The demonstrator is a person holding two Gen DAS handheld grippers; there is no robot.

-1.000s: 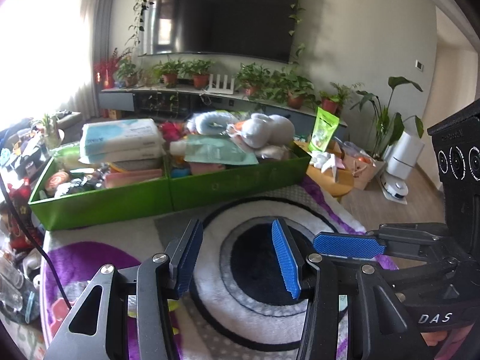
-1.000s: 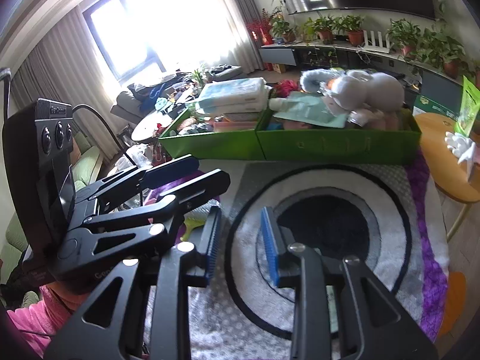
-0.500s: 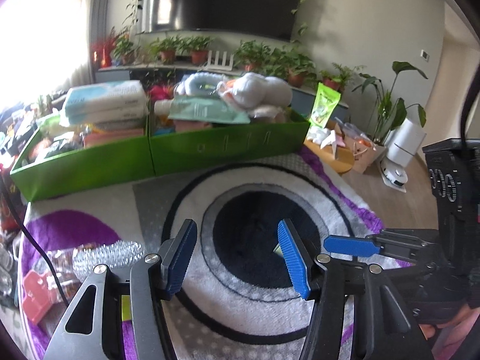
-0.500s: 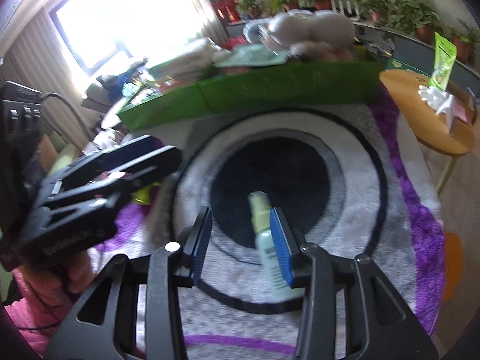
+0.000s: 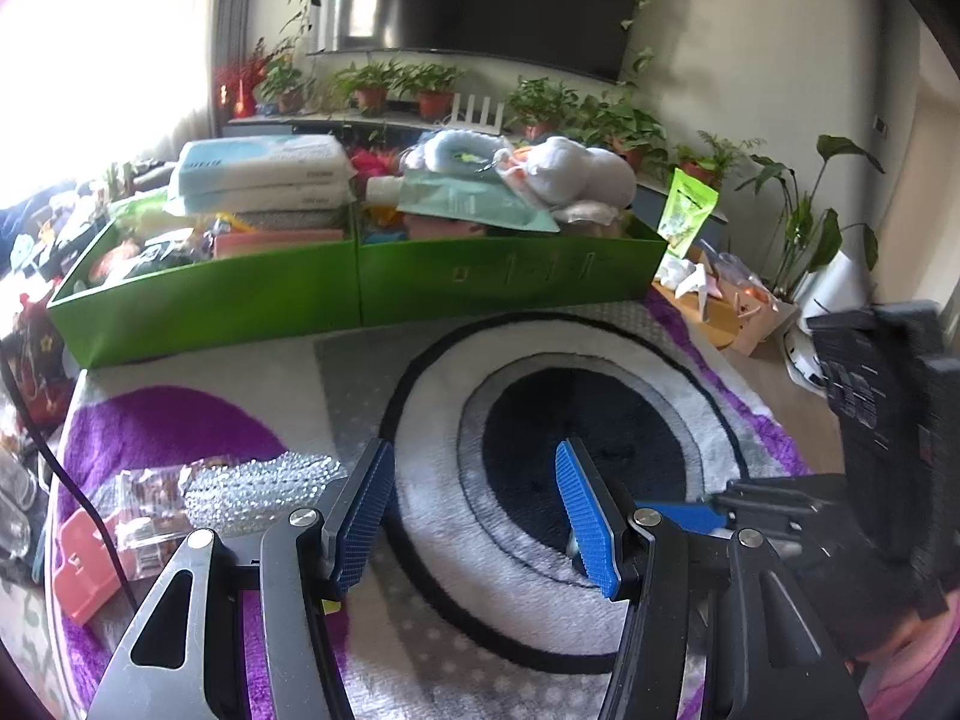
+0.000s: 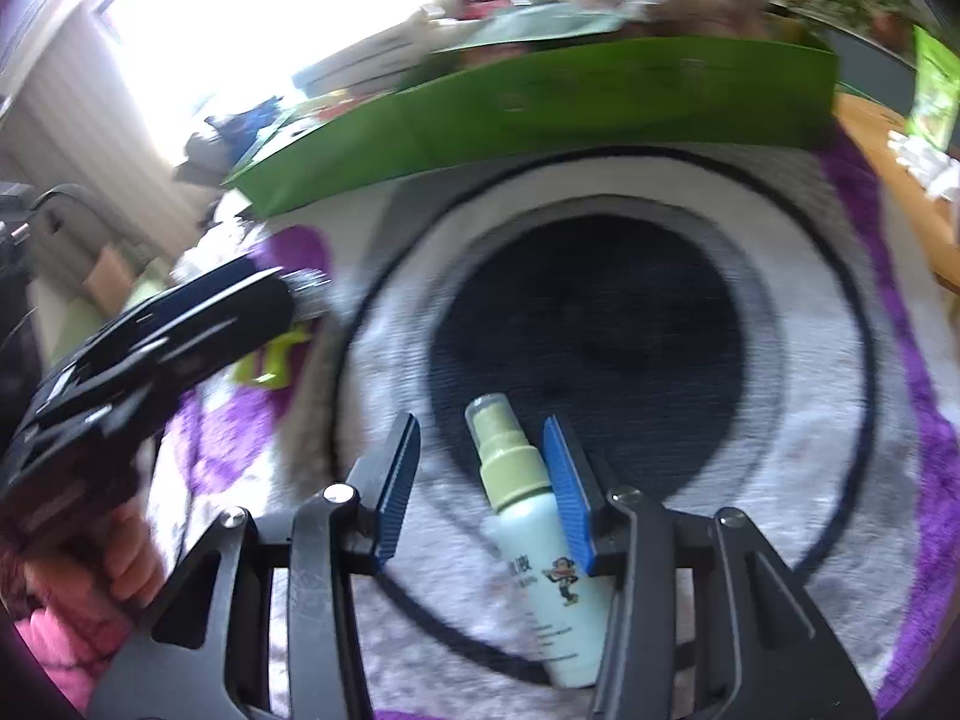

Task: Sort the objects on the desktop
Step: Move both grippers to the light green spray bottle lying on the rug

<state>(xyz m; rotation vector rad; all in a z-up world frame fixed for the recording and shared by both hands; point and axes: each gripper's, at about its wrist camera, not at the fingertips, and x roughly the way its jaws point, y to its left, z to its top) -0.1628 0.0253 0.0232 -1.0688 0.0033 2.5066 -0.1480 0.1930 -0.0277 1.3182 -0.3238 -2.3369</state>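
Right claw [image 6: 480, 480] opening around a spray bottle [image 6: 528, 516] on the ringed rug [image 6: 780, 450]; left claw [image 5: 474, 516] spread, empty.

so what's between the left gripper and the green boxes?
In the left wrist view, only bare rug separates the left gripper from the green cardboard boxes: white, grey and black rings, no object. The clear beaded packet lies off to the side.

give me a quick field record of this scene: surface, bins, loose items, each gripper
surface: rug with ring pattern, dark centre
bins: two green bins side by side at far edge, piled full
spray bottle: spray bottle lying on rug, cap pointing away
other items: clear bumpy pack and pink piece on rug
right gripper: right gripper jaws opening, bottle between them, gap on one side
left gripper: left gripper open, nothing between
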